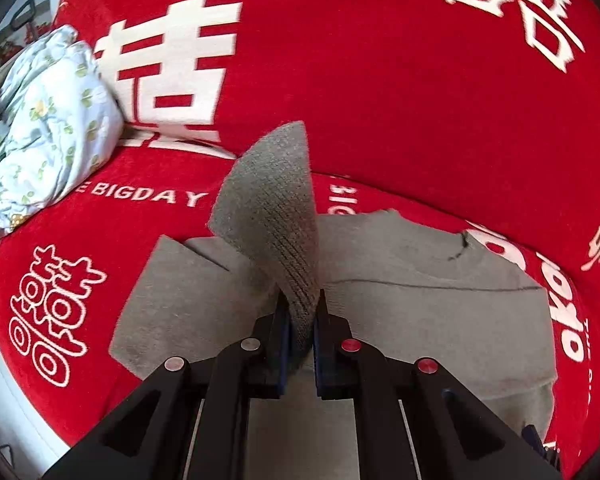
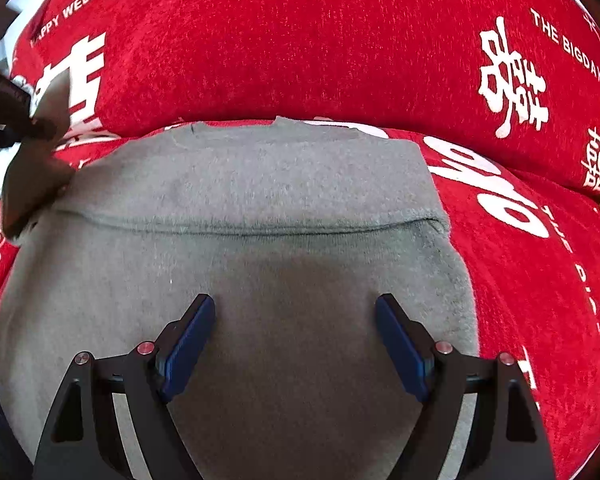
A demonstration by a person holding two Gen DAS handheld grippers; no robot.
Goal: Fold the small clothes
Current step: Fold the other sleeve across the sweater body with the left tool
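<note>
A small grey knit sweater [image 1: 412, 304] lies flat on a red sofa seat, neck toward the backrest. My left gripper [image 1: 301, 300] is shut on its ribbed sleeve cuff [image 1: 272, 208], which stands lifted above the body. In the right wrist view the sweater [image 2: 260, 208] fills the middle. My right gripper [image 2: 296, 304] is open and empty just above the sweater's lower body. The left gripper [image 2: 36, 128] with the lifted sleeve shows at that view's far left edge.
The red sofa cover [image 1: 380, 80] has white characters and lettering, and its backrest [image 2: 300, 40] rises right behind the sweater. A crumpled pale floral cloth [image 1: 44, 128] lies on the seat at the left. The seat's front edge is at lower left.
</note>
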